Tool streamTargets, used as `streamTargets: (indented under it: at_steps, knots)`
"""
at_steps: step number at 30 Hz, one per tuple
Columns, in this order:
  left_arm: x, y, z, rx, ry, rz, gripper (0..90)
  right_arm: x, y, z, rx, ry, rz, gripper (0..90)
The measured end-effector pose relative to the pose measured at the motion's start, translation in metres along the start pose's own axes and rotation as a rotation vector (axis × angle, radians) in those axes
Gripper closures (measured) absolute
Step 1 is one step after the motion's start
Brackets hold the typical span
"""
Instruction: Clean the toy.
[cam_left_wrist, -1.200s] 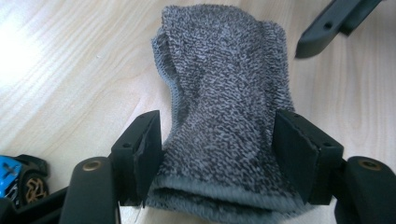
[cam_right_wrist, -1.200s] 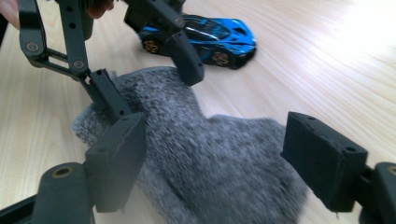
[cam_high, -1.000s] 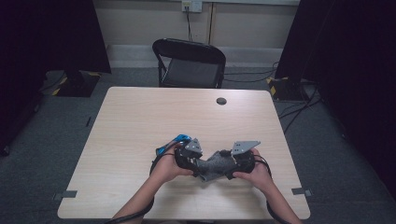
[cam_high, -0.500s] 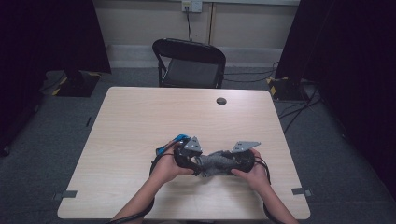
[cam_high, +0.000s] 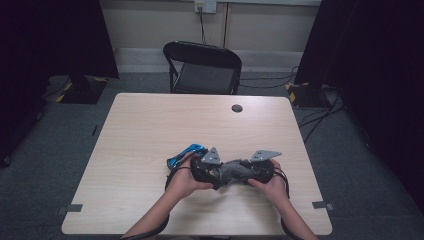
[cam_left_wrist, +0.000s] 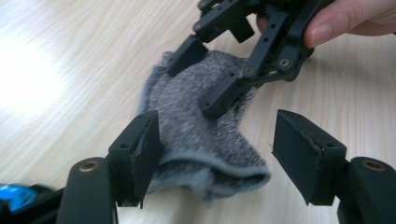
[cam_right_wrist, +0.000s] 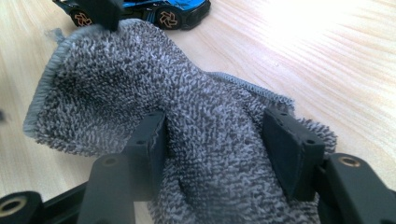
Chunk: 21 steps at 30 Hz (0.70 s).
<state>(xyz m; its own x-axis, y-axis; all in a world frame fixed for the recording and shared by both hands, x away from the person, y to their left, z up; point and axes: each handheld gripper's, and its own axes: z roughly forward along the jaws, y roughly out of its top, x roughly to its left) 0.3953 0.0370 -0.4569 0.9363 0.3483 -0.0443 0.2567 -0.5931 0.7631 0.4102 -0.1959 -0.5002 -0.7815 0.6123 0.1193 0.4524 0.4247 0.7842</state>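
A grey terry cloth (cam_high: 235, 172) lies bunched on the wooden table (cam_high: 150, 125) near its front edge, between my two grippers. My right gripper (cam_right_wrist: 217, 144) has just been closing, and its pads now pinch a raised fold of the cloth (cam_right_wrist: 140, 84). In the left gripper view that gripper (cam_left_wrist: 205, 77) sits on the cloth's far part. My left gripper (cam_left_wrist: 219, 158) stands open around the near hem of the cloth (cam_left_wrist: 205, 135). Its left pad touches the fabric and its right pad is well clear. From above, the left gripper (cam_high: 215, 175) faces the right gripper (cam_high: 250, 175).
A blue and black toy car (cam_high: 186, 154) lies on the table just behind my left hand, and the toy car (cam_right_wrist: 140, 9) is beyond the cloth in the right gripper view. A black folding chair (cam_high: 202, 67) stands behind the table. A round black grommet (cam_high: 237, 108) is at the back.
Both hands have kept their place over the cloth. From above, no shift of the cloth or the toy car can be made out.
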Motion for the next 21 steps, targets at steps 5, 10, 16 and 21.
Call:
streamTargets:
  at_steps: [5,10,16,21]
  knots:
    - [0.005,-0.01,0.01,0.046,0.034,-0.007,33.5,0.0,-0.001,-0.002,-0.005,0.016,0.002,40.0]
    - [0.013,-0.016,0.011,0.072,0.07,-0.004,36.1,0.002,-0.003,-0.008,0.02,0.054,-0.02,38.7]
    - [0.02,-0.018,0.015,0.094,0.104,-0.012,36.2,0.009,-0.006,-0.018,0.067,0.079,-0.061,35.9]
    - [0.021,-0.018,0.017,0.091,0.103,-0.011,36.9,0.016,-0.008,-0.028,0.093,0.096,-0.125,31.2]
